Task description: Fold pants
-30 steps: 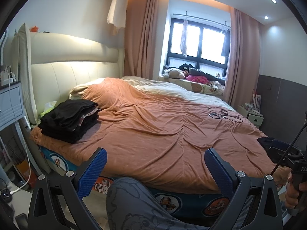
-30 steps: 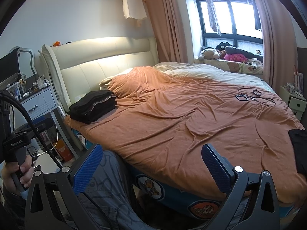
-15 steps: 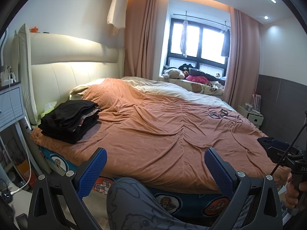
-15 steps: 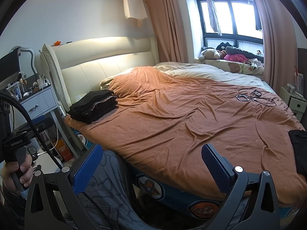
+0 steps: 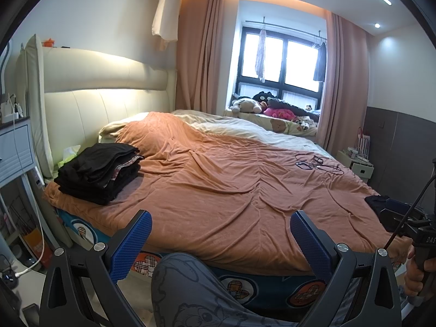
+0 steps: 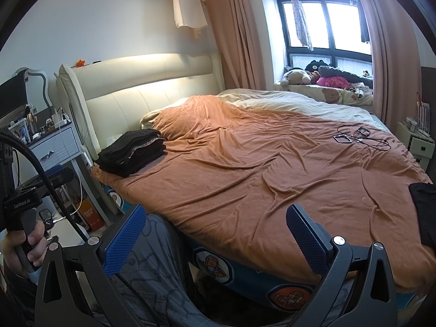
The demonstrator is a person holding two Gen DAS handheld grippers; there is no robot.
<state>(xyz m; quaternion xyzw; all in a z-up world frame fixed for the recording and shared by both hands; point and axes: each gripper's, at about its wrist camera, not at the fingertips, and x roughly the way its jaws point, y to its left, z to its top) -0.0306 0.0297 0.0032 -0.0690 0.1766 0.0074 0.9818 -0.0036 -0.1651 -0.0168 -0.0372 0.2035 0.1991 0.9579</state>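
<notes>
A stack of folded black pants lies on the orange bedspread near the headboard, at the left; it also shows in the right wrist view. A loose dark garment lies at the bed's right edge, and shows small in the left wrist view. My left gripper is open and empty, held off the near edge of the bed. My right gripper is open and empty, also short of the bed edge. Neither touches any cloth.
A phone and tangled cables lie on the far right of the bed. A nightstand stands left of the headboard. My knee in grey patterned trousers is below the grippers. Soft toys fill the window sill.
Almost nothing. The left view has drifted very slightly; both grippers stay open and empty in front of the bed.
</notes>
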